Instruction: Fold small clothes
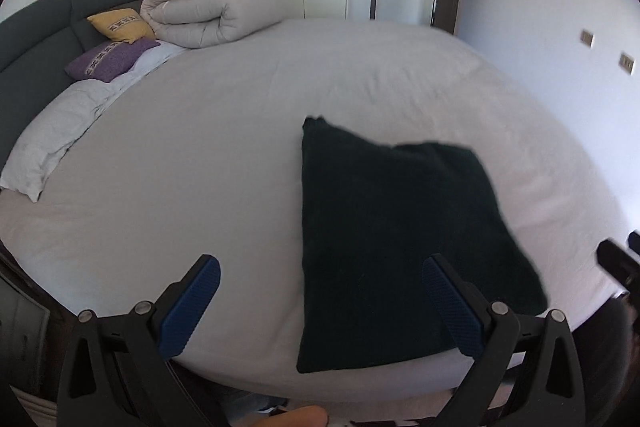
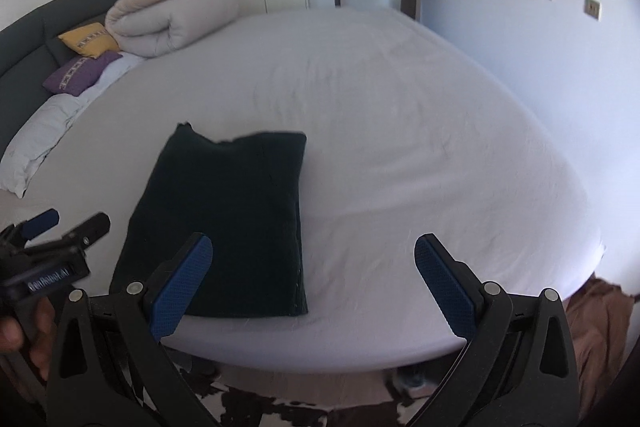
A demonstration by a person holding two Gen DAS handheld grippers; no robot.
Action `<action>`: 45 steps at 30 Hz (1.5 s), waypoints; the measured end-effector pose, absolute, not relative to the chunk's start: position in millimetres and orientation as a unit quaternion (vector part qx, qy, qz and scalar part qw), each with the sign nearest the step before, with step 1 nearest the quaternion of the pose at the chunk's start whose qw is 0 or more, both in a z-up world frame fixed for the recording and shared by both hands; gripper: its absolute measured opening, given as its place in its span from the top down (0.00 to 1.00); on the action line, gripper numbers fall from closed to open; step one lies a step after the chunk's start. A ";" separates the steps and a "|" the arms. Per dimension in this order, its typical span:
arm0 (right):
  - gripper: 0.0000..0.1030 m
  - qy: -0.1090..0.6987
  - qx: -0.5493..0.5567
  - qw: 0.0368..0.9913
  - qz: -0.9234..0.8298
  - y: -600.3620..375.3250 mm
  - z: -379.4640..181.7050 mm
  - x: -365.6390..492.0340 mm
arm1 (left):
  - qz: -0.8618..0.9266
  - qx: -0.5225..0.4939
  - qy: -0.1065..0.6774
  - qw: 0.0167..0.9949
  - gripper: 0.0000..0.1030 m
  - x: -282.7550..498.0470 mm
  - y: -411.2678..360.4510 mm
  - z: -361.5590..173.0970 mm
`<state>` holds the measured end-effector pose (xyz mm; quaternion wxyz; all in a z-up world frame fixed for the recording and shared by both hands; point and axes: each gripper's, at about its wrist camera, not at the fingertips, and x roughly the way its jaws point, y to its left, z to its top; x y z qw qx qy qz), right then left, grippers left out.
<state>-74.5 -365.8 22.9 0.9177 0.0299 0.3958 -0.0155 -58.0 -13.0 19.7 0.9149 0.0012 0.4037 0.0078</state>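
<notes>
Seemingly mid-fold, the dark green knitted garment [image 2: 232,223] lies flat on the white bed sheet [image 2: 400,147] between released, empty left gripper [image 1: 320,291] and right gripper [image 2: 314,275], awaiting another fold.

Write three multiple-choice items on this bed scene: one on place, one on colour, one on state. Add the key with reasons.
1. Where does the dark garment lie?
A. on the pillows
B. near the bed's front edge
C. on the floor

2. What colours are the two small cushions?
A. yellow and purple
B. red and green
C. both white

3. How do the jaws of the left gripper and right gripper stand?
A. both shut
B. both open, empty
C. one clamps the garment

Key: B, it lies flat on the sheet by the near edge; A, yellow cushion above purple cushion; B, wide gaps show between the blue pads.
</notes>
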 end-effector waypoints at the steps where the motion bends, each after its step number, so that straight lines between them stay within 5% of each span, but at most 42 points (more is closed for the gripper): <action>1: 0.00 0.399 0.029 0.916 -0.017 -365.9 20.3 -73.7 | 0.009 0.000 0.409 0.912 0.00 -58.1 -13.3 15.3; 45: 0.00 0.437 0.018 0.899 0.000 -339.5 -1.7 -42.7 | 0.010 -0.013 0.441 0.898 0.00 -50.7 2.5 -8.2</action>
